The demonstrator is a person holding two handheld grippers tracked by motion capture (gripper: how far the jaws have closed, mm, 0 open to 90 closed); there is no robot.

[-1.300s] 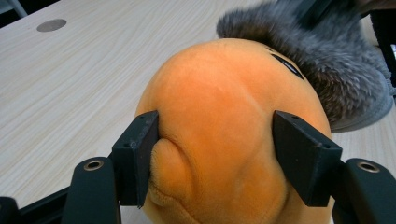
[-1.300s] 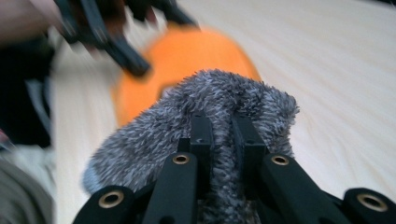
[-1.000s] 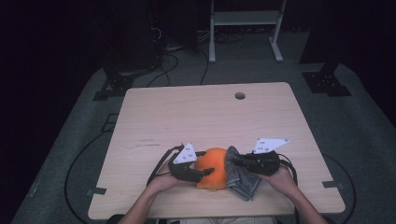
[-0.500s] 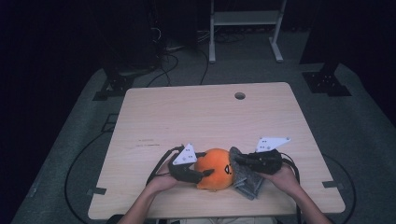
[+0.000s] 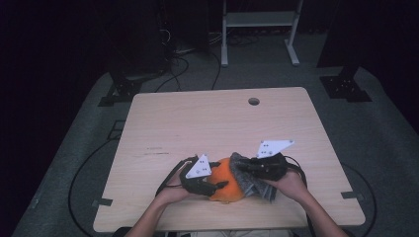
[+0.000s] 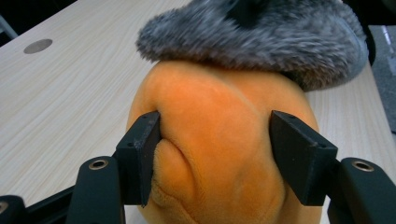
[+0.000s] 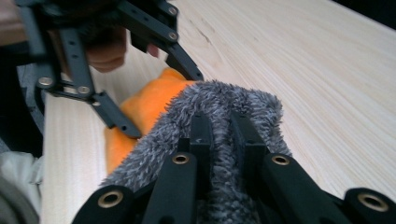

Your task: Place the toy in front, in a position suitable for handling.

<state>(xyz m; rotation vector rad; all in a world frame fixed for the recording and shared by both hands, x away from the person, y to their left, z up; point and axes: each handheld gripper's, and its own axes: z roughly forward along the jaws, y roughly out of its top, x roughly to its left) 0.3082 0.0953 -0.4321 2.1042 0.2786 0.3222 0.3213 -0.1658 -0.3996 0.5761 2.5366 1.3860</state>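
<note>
High view: orange plush ball [image 5: 228, 178] at the table [image 5: 207, 123] near edge, clamped by left gripper [image 5: 211, 186]; right gripper [image 5: 245, 167], pinching grey fuzzy cloth [image 5: 251, 178], has lifted it onto the ball since a second ago; covering likely under way

Left gripper view: jaws dent plush [image 6: 219, 140], cloth [image 6: 252, 42] on top

Right gripper view: jaws clenched on cloth [image 7: 219, 116]

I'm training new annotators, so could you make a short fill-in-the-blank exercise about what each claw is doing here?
1. The left claw grips the plush toy, whose colour is ____.
2. The right claw is shut on a furry cloth coloured ____.
3. That cloth lies draped over the ____ of the plush toy.
4. Everything rests on a ____ table.

Missing words: orange; grey; top; wooden
</note>
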